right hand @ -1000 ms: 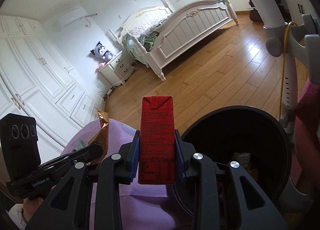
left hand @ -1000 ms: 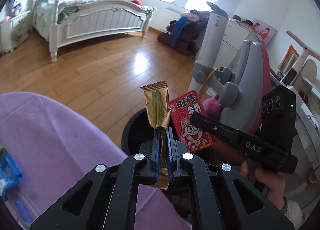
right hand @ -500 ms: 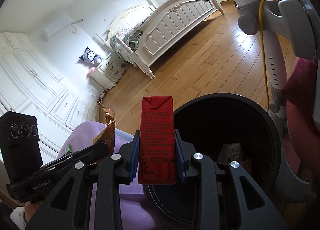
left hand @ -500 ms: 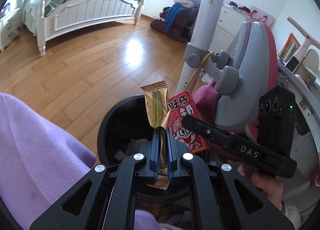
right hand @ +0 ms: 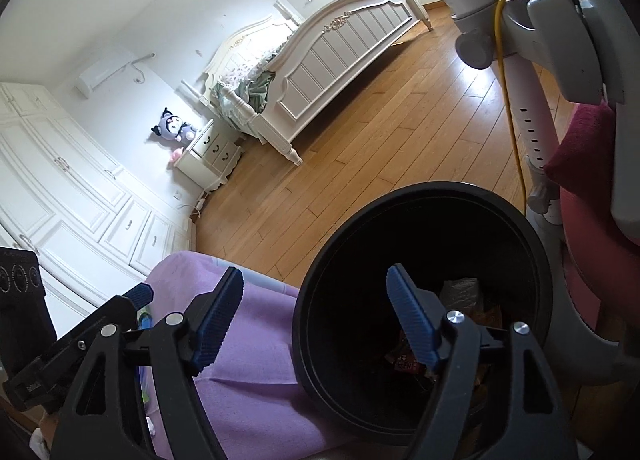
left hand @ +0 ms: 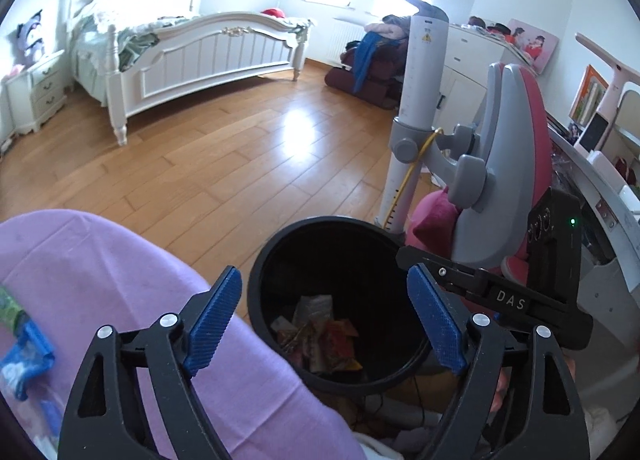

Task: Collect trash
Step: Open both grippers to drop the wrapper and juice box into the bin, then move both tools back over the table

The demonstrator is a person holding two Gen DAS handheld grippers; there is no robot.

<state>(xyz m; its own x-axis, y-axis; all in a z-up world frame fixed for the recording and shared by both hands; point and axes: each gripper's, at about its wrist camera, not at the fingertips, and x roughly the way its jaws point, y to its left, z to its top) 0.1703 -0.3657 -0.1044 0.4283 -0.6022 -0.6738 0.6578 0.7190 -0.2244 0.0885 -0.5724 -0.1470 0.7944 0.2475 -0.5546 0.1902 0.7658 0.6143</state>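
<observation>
Bedroom, wood plank floor (left hand: 224, 164), white bed (left hand: 208, 48) in back, purple cloth (left hand: 120, 280) over the near surface. Black round trash bin (left hand: 256, 288) sits just beside the cloth edge, near a grey-and-pink chair (left hand: 504, 164).

Left gripper (left hand: 324, 320) hangs over the bin mouth, jaws spread wide, nothing between the blue pads. Right gripper (right hand: 316, 320) same: jaws wide apart, empty, one finger over the cloth and one over the bin opening.

Trash in bin (left hand: 320, 332): crumpled wrappers and paper at the bottom, orange, red and white bits; a red scrap with white marks shows in the right wrist view, unreadable. More trash likely left on the cloth: blue wrapper (left hand: 24, 356) at the left edge, with a green one beside it.

Handling guess: wrappers are light, thin, crinkly, probably slick film; they flex and can slide out of a loose pinch. Best to take a flat edge or crimped seal end, squarely between the pads.

Readable text: "DAS" (left hand: 510, 300) on the right gripper body in the left wrist view. Yellow warning triangle on the white pole (left hand: 424, 60), text too small.
</observation>
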